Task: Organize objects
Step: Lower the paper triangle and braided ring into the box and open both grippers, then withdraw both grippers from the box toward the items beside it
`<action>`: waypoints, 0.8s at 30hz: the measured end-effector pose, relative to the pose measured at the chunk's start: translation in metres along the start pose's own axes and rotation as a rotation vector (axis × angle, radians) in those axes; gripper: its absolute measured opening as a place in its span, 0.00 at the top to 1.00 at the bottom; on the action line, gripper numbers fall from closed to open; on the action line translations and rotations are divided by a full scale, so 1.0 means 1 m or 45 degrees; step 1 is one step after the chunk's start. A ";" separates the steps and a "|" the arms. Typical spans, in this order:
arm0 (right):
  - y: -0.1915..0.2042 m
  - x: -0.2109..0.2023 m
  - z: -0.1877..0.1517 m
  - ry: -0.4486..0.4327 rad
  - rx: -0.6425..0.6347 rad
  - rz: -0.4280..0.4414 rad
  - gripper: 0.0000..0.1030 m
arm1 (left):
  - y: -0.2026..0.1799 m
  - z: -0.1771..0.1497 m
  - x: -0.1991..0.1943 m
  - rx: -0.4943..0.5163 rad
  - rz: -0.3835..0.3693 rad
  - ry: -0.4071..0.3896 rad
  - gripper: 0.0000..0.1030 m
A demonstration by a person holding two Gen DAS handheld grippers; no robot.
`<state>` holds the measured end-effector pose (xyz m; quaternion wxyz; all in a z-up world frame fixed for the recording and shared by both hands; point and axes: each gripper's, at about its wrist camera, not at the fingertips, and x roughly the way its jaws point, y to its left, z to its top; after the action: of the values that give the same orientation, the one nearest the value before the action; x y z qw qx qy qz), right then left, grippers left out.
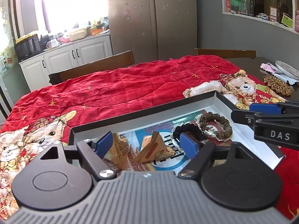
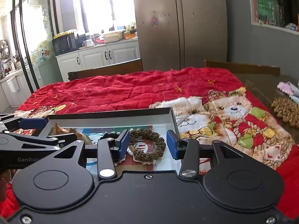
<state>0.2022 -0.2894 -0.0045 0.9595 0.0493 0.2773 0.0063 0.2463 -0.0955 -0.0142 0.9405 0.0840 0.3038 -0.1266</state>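
Here, the soft, light brown braided ring (image 2: 147, 145) in the tray (image 2: 112, 118) is straddled by the half-open, empty right gripper (image 2: 148, 144); its cord is best pinched.

Shallow black-rimmed tray (image 1: 223, 98) with printed floor, resting flat. Inside: two folded tan paper packets (image 1: 149, 149) toward 9 o'clock, black braided loop (image 1: 186, 130) mid-tray, brown braided ring (image 2: 147, 145) flat toward 3 o'clock.
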 end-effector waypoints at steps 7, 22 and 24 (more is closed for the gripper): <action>0.003 -0.027 -0.004 -0.024 -0.035 0.029 0.59 | 0.006 -0.008 -0.017 -0.015 -0.012 -0.010 0.15; 0.010 -0.082 -0.034 -0.017 -0.112 0.102 0.57 | 0.009 -0.028 -0.070 0.015 -0.055 -0.079 0.11; 0.011 -0.087 -0.039 -0.014 -0.118 0.103 0.57 | 0.008 -0.031 -0.077 0.023 -0.060 -0.088 0.11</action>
<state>0.1080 -0.2783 0.0102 0.9612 0.0161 0.2691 0.0578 0.1716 -0.0658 0.0070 0.9464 0.0810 0.2720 -0.1545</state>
